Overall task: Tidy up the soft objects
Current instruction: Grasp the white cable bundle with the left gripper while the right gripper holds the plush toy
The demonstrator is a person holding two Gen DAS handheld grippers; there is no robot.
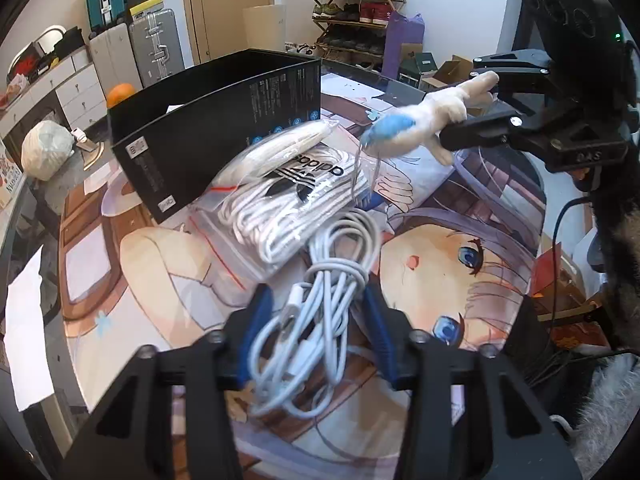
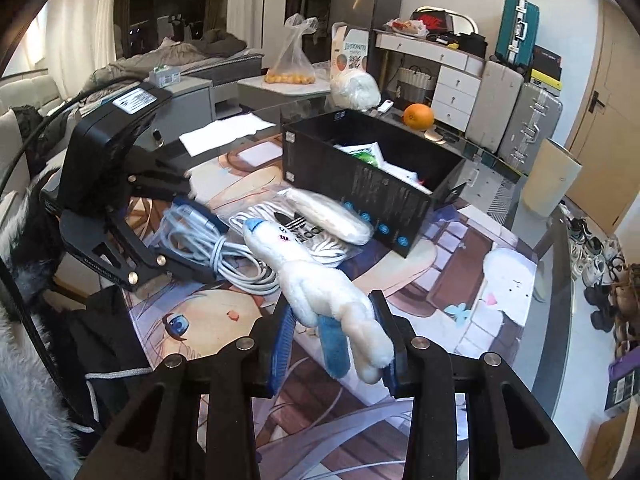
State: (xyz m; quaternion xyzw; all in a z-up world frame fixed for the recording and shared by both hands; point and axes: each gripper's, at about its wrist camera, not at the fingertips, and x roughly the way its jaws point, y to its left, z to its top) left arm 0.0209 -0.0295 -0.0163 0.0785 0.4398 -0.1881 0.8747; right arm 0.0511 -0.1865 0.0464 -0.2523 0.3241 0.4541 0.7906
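My left gripper (image 1: 318, 316) is shut on a bundle of white cables (image 1: 316, 320), held just above the printed mat; both show in the right wrist view, gripper (image 2: 192, 240) and cables (image 2: 208, 248). My right gripper (image 2: 338, 336) is shut on a white and blue plush toy (image 2: 320, 288), held in the air; it shows in the left wrist view (image 1: 420, 120), with the right gripper (image 1: 472, 116). A black open box (image 1: 208, 120) stands on the mat (image 1: 160, 272) beyond them, also in the right wrist view (image 2: 360, 176). A bagged white lace bundle (image 1: 288, 208) lies against the box.
A rolled white item in plastic (image 2: 332, 212) lies on the lace bag. An orange (image 2: 418, 116) sits behind the box. Paper sheets (image 2: 224, 132) lie on the glass table. Suitcases (image 2: 520, 120), drawers and a shoe rack (image 1: 356, 8) stand around the room.
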